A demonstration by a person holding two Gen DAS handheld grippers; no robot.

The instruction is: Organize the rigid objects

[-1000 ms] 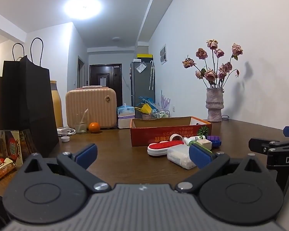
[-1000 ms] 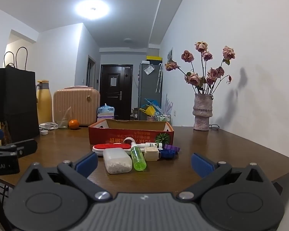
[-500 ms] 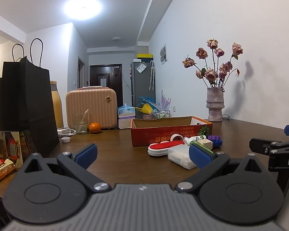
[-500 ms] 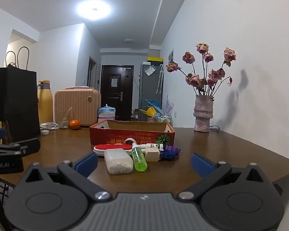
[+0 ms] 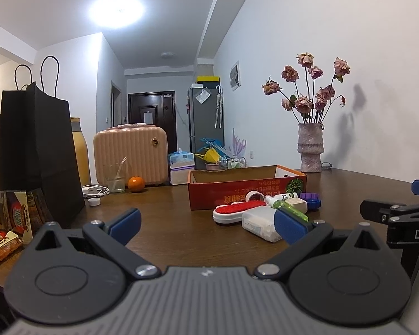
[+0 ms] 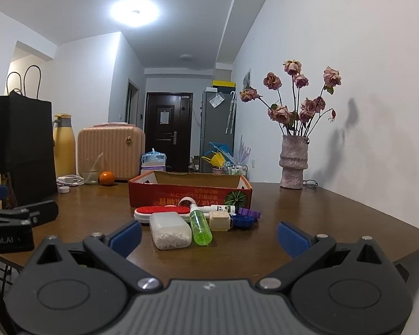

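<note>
Barely any change in 1 second: right gripper [image 6: 208, 236] creeps nearer the white case [image 6: 170, 230] at frame centre, left gripper [image 5: 206, 223] steady, both spread wide, empty; sorting unstarted.

"DA" on right claw [image 5: 410, 233]; "Robot.AI" on left claw [image 6: 5, 240].

From my left camera, my right blue-padded finger [image 5: 290, 227] covers part of the translucent white plastic box [image 5: 258, 223]; the red cardboard box's [image 6: 190, 195] inside stays hidden.
</note>
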